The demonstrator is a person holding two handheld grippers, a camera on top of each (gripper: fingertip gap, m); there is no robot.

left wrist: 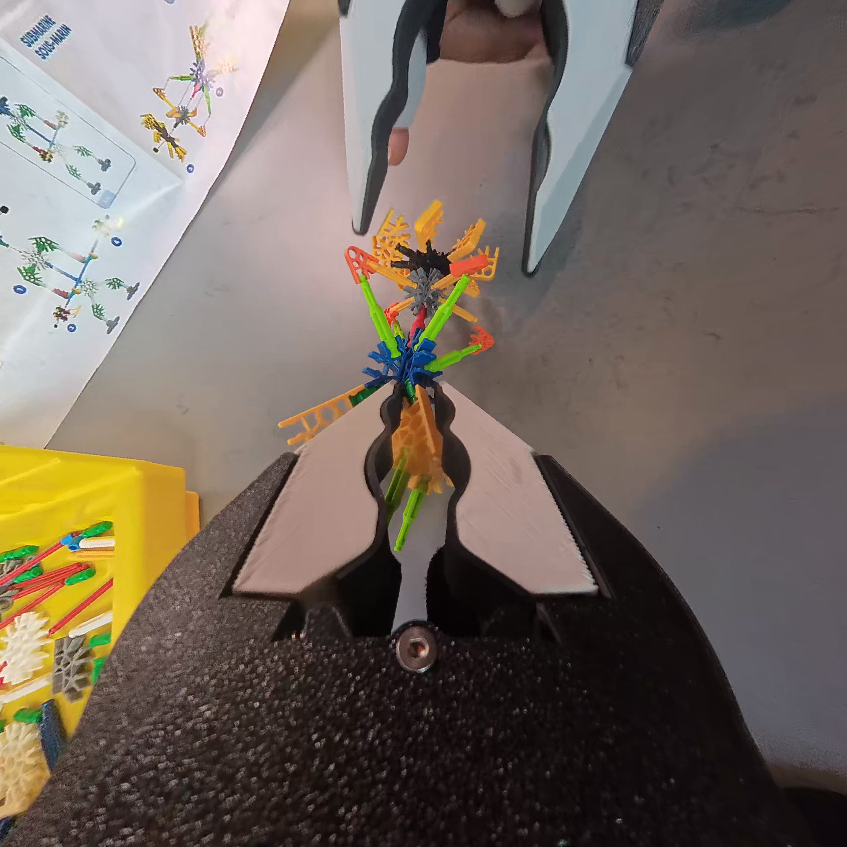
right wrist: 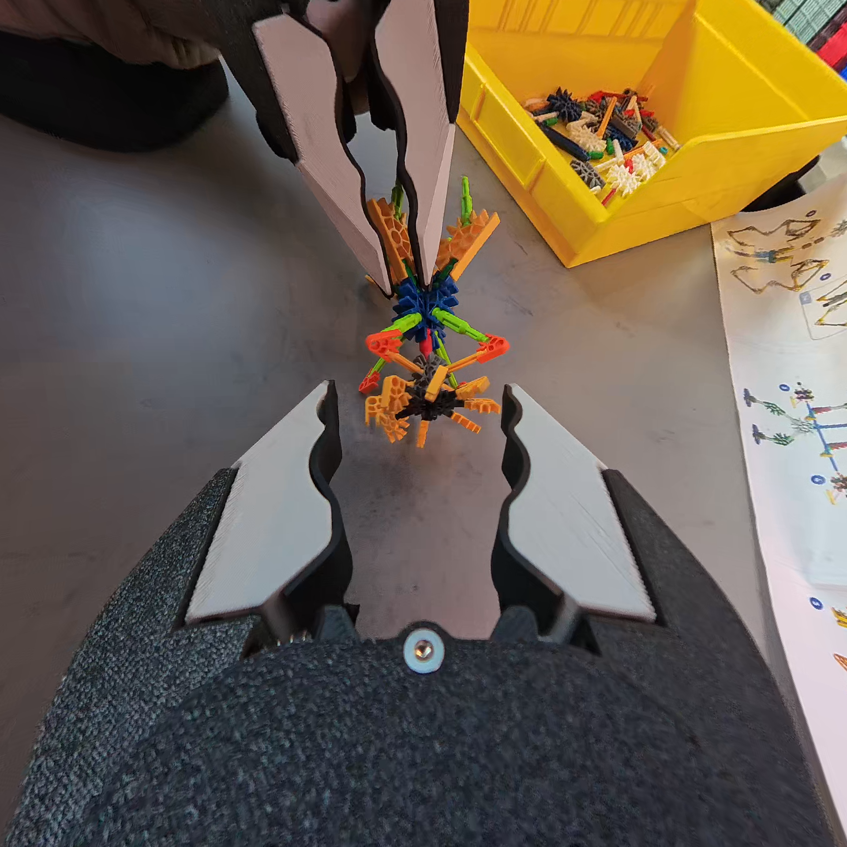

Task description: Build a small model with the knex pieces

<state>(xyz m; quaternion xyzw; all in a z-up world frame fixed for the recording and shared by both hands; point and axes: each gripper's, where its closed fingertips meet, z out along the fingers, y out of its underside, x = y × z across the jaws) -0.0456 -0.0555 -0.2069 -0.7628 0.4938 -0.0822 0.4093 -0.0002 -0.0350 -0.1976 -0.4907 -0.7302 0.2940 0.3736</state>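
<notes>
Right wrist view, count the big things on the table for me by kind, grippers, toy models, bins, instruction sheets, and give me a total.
Grippers: 2, the left gripper shut on the toy model, the right gripper open
Toy models: 1
Yellow bins: 1
Instruction sheets: 1
Total: 5

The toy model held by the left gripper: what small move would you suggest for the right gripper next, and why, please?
Probably ease the right gripper forward and close on the black hub. Its fingers are open and apart from the model, with the hub just ahead between the tips, while the left gripper is shut on the yellow end, so the near end hangs free.
</notes>
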